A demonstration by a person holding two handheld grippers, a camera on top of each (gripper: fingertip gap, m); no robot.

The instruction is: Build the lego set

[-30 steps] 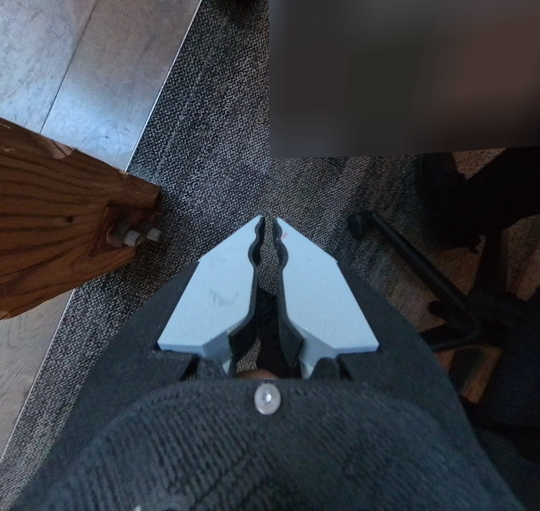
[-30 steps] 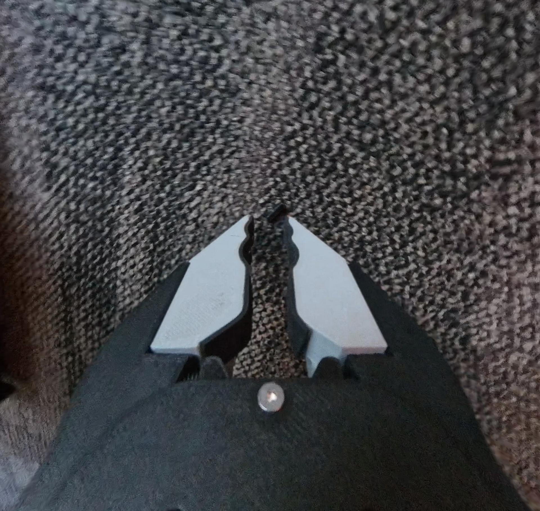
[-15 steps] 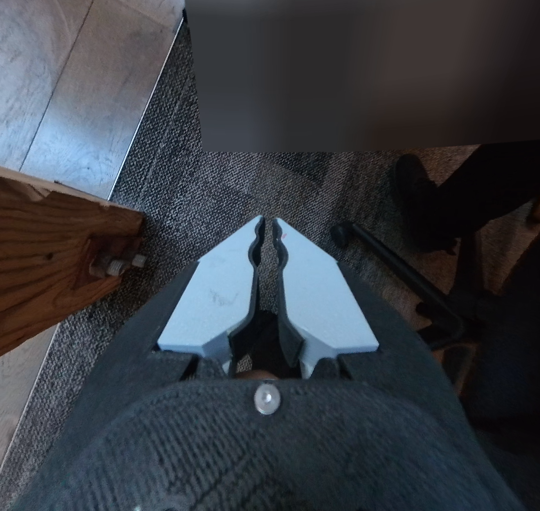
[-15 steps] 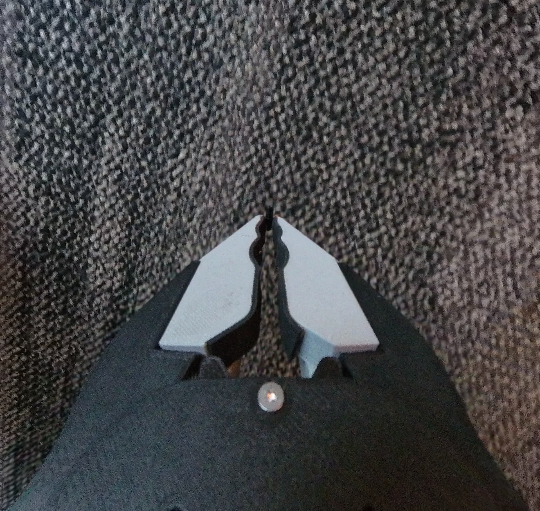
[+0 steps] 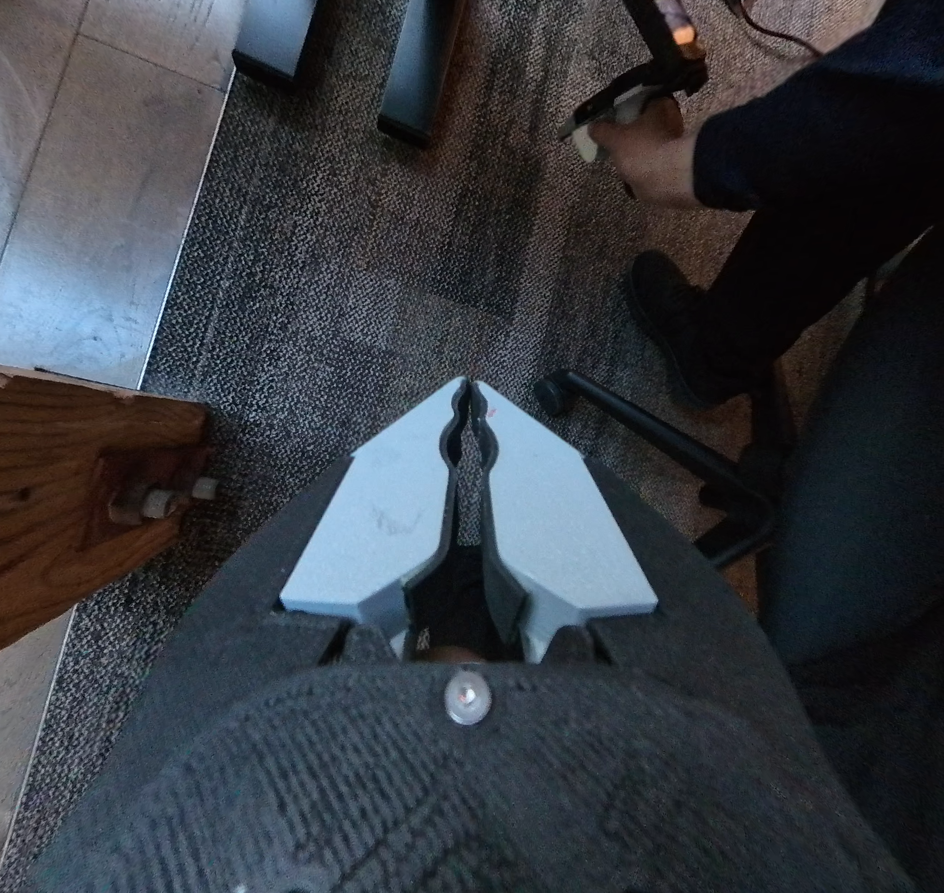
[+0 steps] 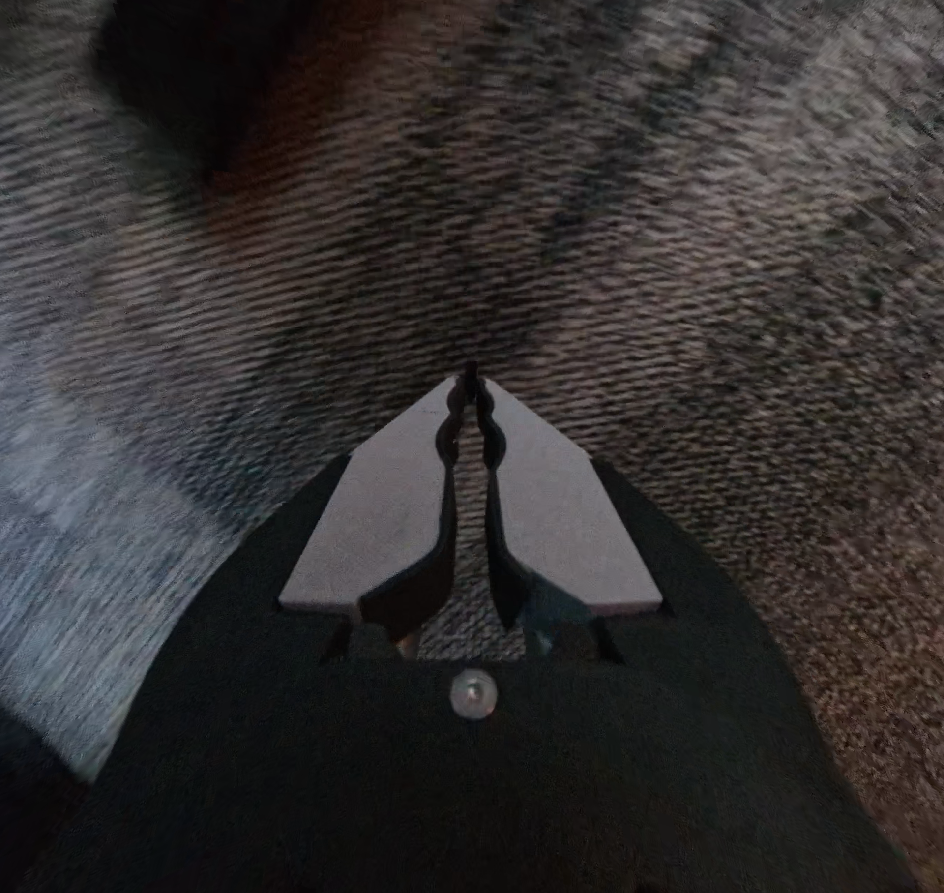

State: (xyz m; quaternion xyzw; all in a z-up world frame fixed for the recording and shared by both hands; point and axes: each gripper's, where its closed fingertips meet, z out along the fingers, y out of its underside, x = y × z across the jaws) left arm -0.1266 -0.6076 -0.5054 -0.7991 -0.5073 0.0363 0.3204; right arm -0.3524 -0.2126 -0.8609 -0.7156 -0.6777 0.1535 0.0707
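Observation:
In the right wrist view my right gripper point(image 6: 471, 383) is shut on a small thin black piece point(image 6: 471, 372). The piece sticks out a little past the fingertips, above the speckled grey carpet point(image 6: 664, 255). This view is blurred by motion. In the left wrist view my left gripper point(image 5: 470, 384) is shut, with the pale blue fingers point(image 5: 393, 511) meeting at the tips and nothing visible between them. It hangs over the carpet point(image 5: 357, 255). The right gripper also shows far off in the left wrist view point(image 5: 582, 133), held by a hand point(image 5: 649, 158).
A wooden beam with a bolt point(image 5: 76, 485) juts in from the left over a pale hard floor point(image 5: 102, 153). Two dark furniture legs point(image 5: 414, 51) stand at the top. A black chair base with a castor point(image 5: 554, 398) and a person's leg and shoe point(image 5: 679, 327) are on the right. Spacing between my two grippers at the tips: around 55 cm.
My right gripper closed on the small black piece that lay on the carpet and has drawn back from the floor with it. My left gripper stayed shut while its view swung farther out.

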